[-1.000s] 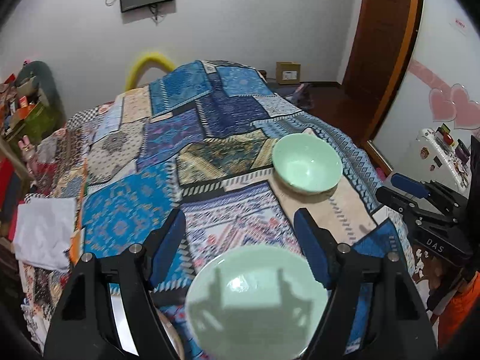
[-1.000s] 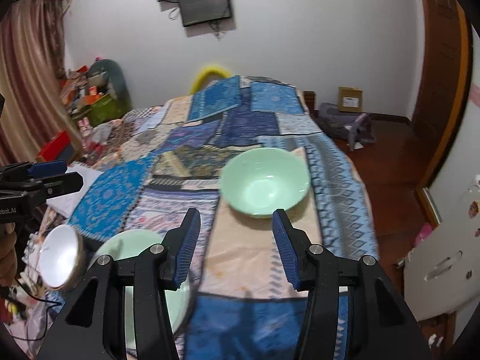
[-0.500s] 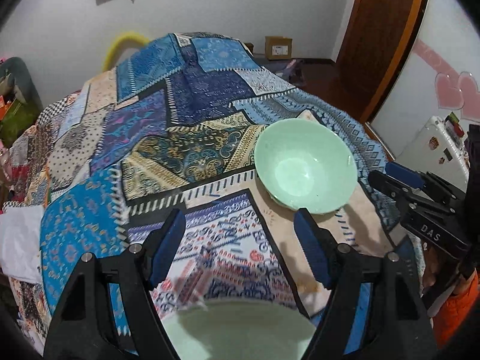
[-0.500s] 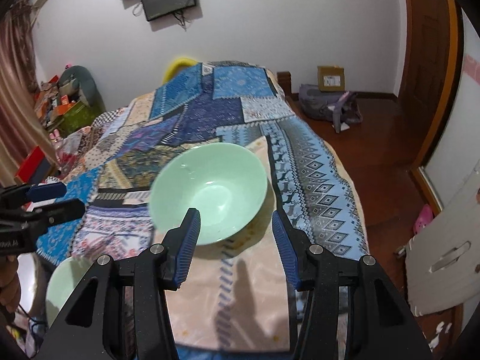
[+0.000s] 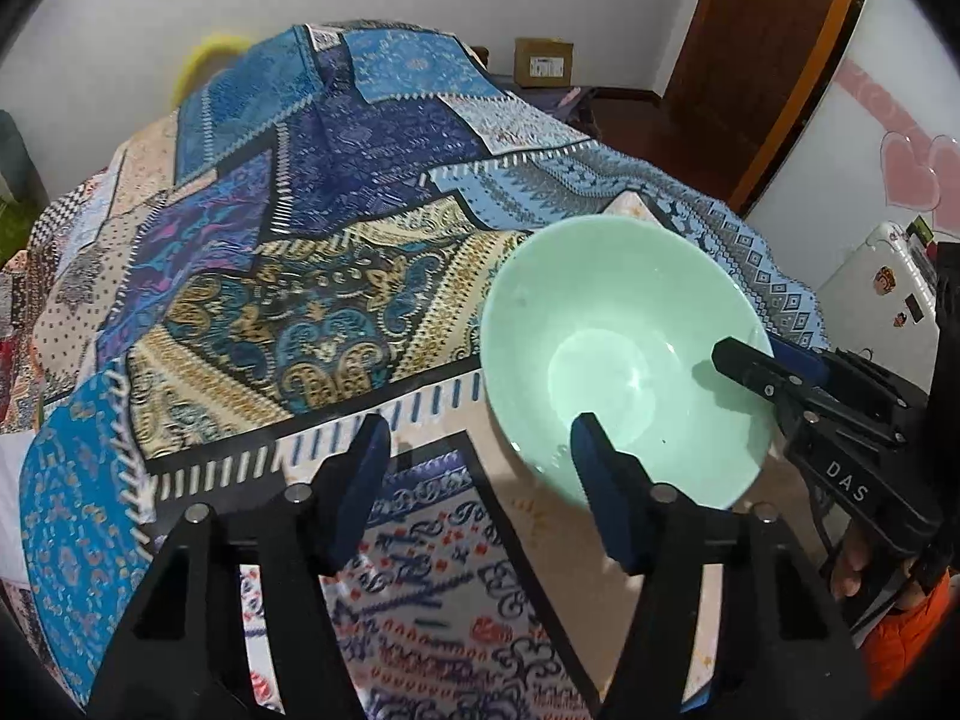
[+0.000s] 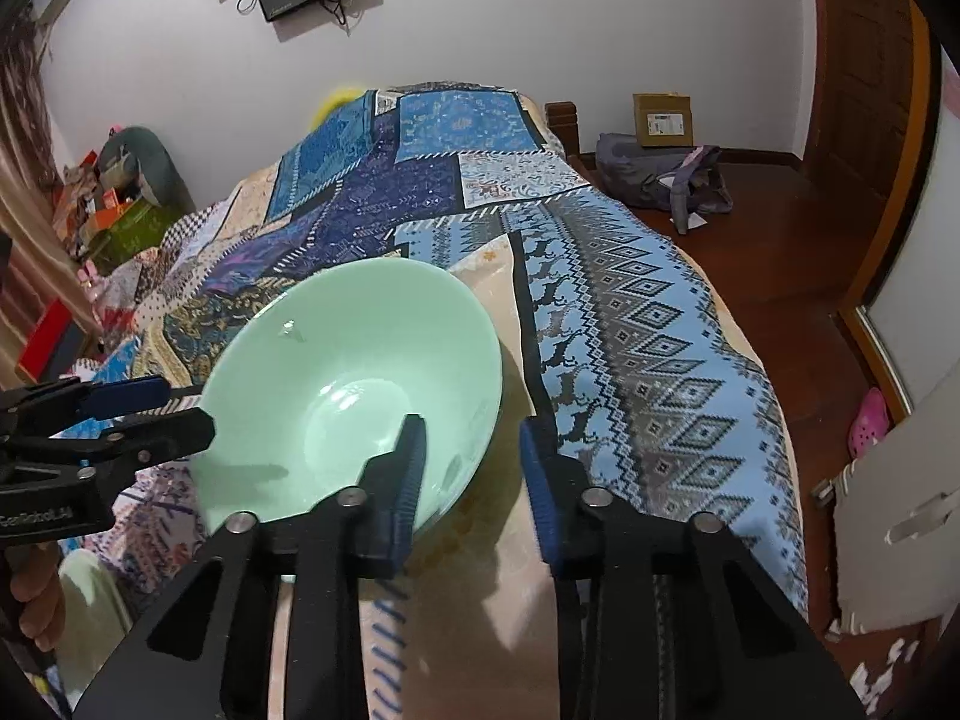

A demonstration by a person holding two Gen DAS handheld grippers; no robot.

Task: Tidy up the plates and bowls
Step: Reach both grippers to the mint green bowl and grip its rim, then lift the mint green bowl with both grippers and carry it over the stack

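Left wrist view: a pale green bowl (image 5: 600, 312) sits upright on a bed (image 5: 540, 540) spread with a blue, gold and cream patchwork cover (image 5: 300, 300). The bowl rests on a cream patch of the cover, towards the bed's near right side.

The left gripper (image 5: 480, 426) points steeply down at the bowl's near left edge. Its jaws are spread and have just been closing. One blue-padded finger overlaps the bowl's rim, and the other hangs over the cover. From the right wrist view, these jaws appear to sit either side of the rim. Whether a pad touches it cannot be told.

The right gripper (image 6: 471, 426) comes in from the other side of the bowl. Its jaws have just been closing and now pinch the near right rim. One finger is inside the bowl and the other is outside it, over the cover. The left wrist view shows the same grip from the side.

At the lower left of the right wrist view, a second pale green dish (image 6: 90, 588) lies partly out of frame.
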